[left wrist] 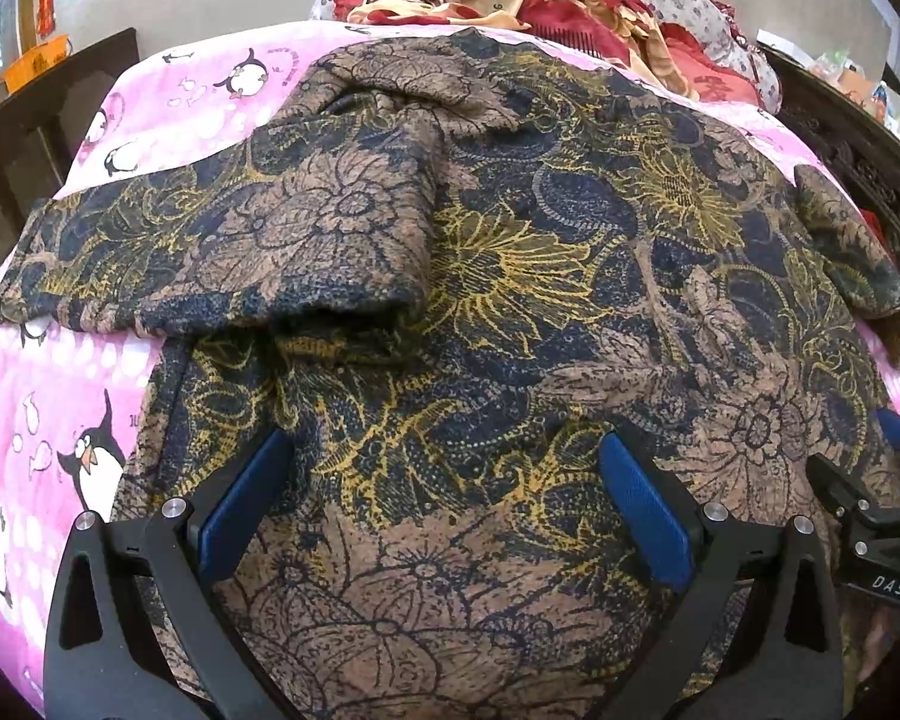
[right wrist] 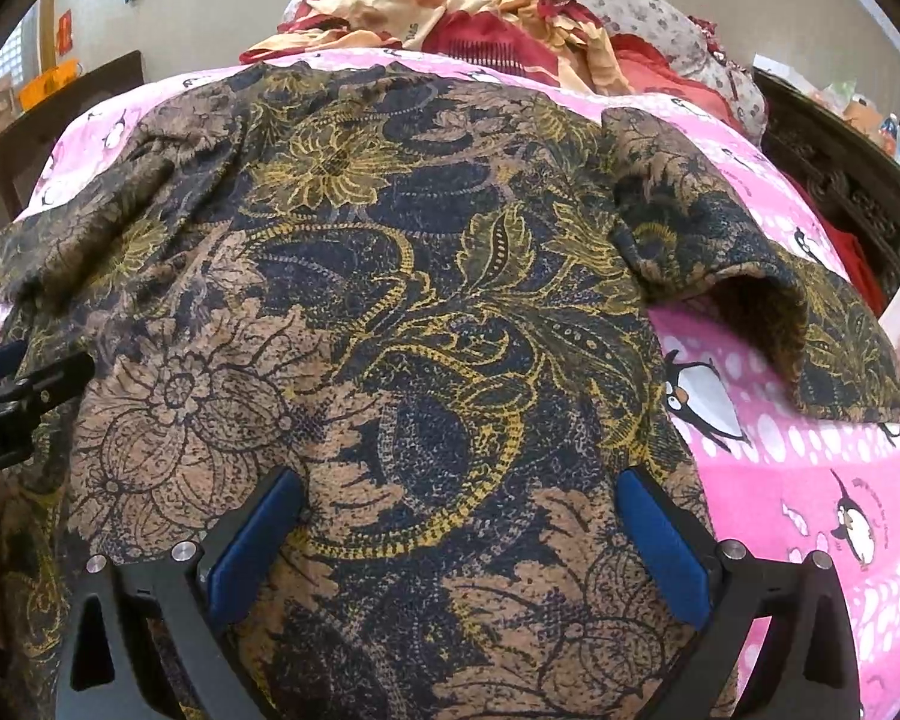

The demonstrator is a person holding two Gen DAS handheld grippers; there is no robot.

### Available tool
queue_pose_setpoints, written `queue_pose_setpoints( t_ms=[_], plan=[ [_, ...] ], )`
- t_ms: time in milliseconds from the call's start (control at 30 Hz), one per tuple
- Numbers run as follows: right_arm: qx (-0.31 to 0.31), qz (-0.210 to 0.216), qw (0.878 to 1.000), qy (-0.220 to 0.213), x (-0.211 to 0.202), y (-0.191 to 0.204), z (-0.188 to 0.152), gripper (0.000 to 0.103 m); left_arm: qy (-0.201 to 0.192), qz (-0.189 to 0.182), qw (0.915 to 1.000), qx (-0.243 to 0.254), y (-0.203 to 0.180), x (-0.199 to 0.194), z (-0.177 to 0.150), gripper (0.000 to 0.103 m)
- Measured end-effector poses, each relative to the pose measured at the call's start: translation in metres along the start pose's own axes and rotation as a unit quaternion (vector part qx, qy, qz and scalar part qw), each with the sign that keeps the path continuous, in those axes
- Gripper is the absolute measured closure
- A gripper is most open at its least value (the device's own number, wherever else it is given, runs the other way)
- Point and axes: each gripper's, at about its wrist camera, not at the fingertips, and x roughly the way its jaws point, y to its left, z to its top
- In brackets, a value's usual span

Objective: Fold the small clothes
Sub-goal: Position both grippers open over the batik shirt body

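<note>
Fingers wide apart on both sides, blue pads facing in, nothing pinched between them. On the left gripper (left wrist: 444,498) the fingers (left wrist: 243,504) straddle the lower part of the floral shirt (left wrist: 480,276), hovering at or just over the cloth; whether they touch it I can't tell. Same story on the right gripper (right wrist: 459,534): its fingers (right wrist: 660,546) are spread over the brown, navy and yellow fabric, close to the garment's right side edge.

That shirt lies spread out on the bed, over a pink penguin-print sheet (left wrist: 48,420). In the left view, the left sleeve (left wrist: 306,240) is folded across onto the body, cuff opening facing the camera. Over on the right view, the other sleeve (right wrist: 750,276) sticks out sideways onto the pink sheet, cuff gaping open.

Behind the shirt, at the far end of the bed, sits a heap of red and cream bedding (right wrist: 498,18). Each camera catches the other gripper at its frame edge, alongside and near. Dark wooden furniture (right wrist: 840,180) flanks the bed on the right.
</note>
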Motion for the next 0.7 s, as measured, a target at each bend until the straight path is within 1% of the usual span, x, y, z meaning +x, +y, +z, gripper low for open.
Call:
queue_pose_setpoints(
  t_ms=[133,433,600,700],
  plan=[
    [0.001,0.001,1.0,0.004,0.0013,0.0015,0.0042,0.0,0.0,0.0,1.0,0.0,-0.001,-0.0001,0.0,0.0],
    [-0.002,-0.009,1.0,0.0,0.0005,0.0019,-0.0016,0.0,0.0,0.002,1.0,0.0,-0.0018,-0.0012,-0.0014,0.0],
    [-0.003,-0.009,1.0,-0.001,0.0002,0.0024,-0.0012,0.0,0.001,0.011,0.9999,0.006,-0.005,-0.0016,-0.0019,0.0],
    [0.001,-0.003,1.0,-0.001,-0.0003,0.003,-0.0008,0.0,0.001,0.011,0.9999,0.005,-0.0065,-0.0016,-0.0016,0.0]
  ],
)
